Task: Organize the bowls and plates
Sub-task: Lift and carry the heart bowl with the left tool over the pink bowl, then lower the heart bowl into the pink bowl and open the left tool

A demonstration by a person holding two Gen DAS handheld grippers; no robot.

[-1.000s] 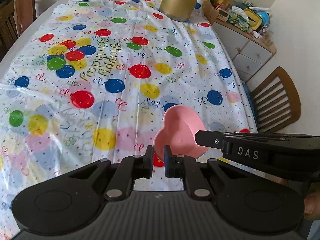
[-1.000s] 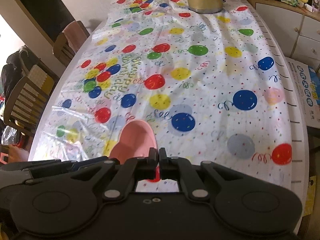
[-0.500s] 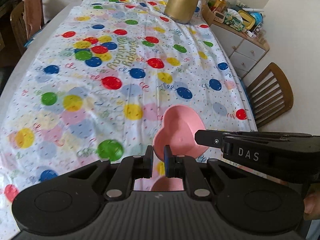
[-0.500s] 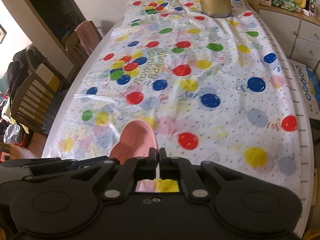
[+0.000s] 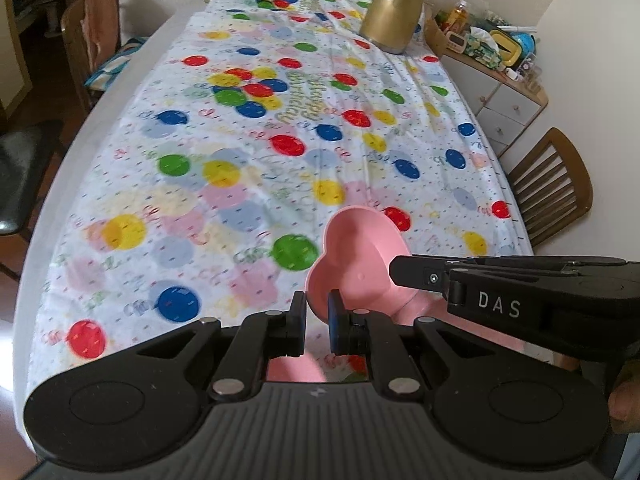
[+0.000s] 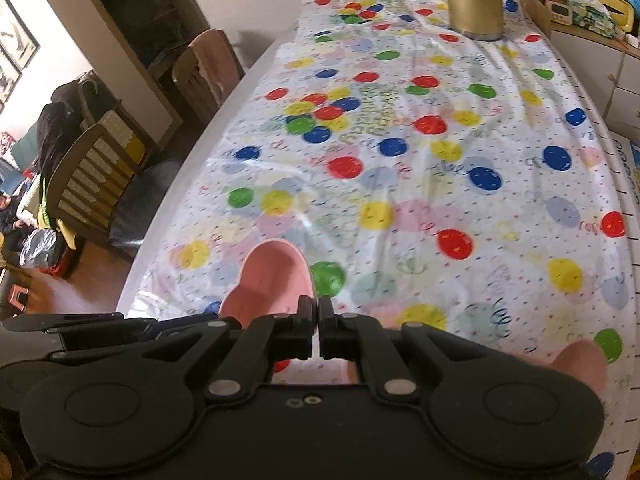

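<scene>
A pink heart-shaped bowl hangs above the balloon-print tablecloth, held from two sides. My left gripper is shut on its near rim. My right gripper reaches in from the right and meets the bowl's right edge. In the right wrist view the right gripper has its jaws pressed together at the rim of the bowl. Another pink dish shows blurred beneath the left fingers, and a pink dish lies near the table's front edge; how they relate I cannot tell.
A gold jug stands at the far end of the table. Wooden chairs flank both long sides. A white drawer cabinet with clutter on top stands at the right. A hand shows at the lower right.
Both grippers drew back together toward the near end of the table and rose a little, carrying the pink bowl. More tablecloth shows, and pink dishes have come into view below.
</scene>
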